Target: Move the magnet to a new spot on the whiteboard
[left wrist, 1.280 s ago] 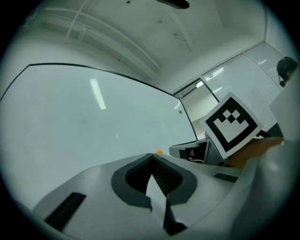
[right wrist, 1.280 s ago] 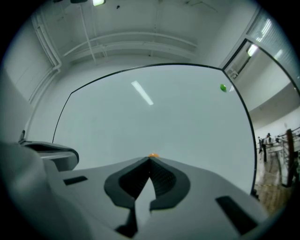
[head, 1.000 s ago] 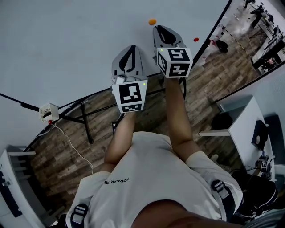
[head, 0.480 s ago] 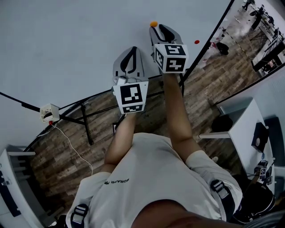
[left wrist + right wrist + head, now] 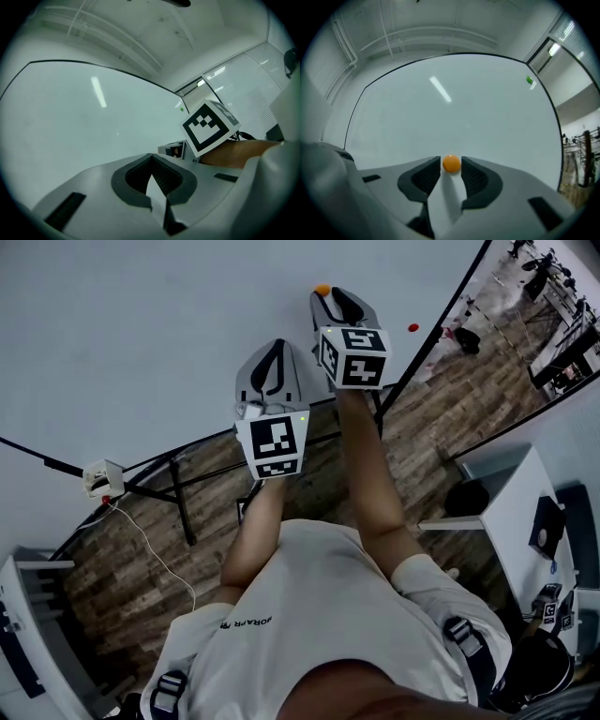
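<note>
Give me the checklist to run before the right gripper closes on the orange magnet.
1. Orange magnet lies between the jaws of the right gripper: ok.
2. Jaws wide enough: ok. They have just been opening and stand apart, with a slim gap on each side of the magnet.
3. Magnet gripped: not ok, the pads do not press on it yet.
4. Left gripper out of the way: ok, it is shut on nothing and off to the side.
5. Bare whiteboard for a new spot: ok. The red magnet and green magnet sit far off.
6. How hard the magnet clings: cannot tell.
</note>
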`<state>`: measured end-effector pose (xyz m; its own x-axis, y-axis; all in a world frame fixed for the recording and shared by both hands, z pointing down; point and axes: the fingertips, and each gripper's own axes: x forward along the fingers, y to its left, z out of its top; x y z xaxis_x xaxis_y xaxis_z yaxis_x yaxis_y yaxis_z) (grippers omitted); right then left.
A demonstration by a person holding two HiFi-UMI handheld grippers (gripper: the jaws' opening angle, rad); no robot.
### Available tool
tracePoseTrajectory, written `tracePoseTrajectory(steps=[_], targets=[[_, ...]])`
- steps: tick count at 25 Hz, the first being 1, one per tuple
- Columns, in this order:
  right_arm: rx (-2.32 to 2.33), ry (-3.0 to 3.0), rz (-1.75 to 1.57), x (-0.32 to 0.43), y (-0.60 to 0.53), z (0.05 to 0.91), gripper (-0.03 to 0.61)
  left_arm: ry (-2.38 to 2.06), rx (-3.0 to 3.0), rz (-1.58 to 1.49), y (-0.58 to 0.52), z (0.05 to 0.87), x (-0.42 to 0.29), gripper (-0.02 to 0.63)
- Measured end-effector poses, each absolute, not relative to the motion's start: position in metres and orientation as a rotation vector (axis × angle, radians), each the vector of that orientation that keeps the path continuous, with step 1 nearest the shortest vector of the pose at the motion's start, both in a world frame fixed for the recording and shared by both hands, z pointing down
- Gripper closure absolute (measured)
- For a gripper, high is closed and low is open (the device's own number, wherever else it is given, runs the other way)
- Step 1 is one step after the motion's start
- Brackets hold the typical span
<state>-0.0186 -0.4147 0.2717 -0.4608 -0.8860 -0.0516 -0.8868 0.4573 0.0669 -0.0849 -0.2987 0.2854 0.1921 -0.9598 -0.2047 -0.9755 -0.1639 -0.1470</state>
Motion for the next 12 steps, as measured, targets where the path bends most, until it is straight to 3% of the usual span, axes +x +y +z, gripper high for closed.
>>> tracePoseTrajectory(steps=[12], targets=[[-1.656, 2.659, 0.103, -0.023, -0.4218, 0.2712, 0.445, 1.872, -2.208, 0.093, -0.2992, 0.2847, -0.0915, 0.611]])
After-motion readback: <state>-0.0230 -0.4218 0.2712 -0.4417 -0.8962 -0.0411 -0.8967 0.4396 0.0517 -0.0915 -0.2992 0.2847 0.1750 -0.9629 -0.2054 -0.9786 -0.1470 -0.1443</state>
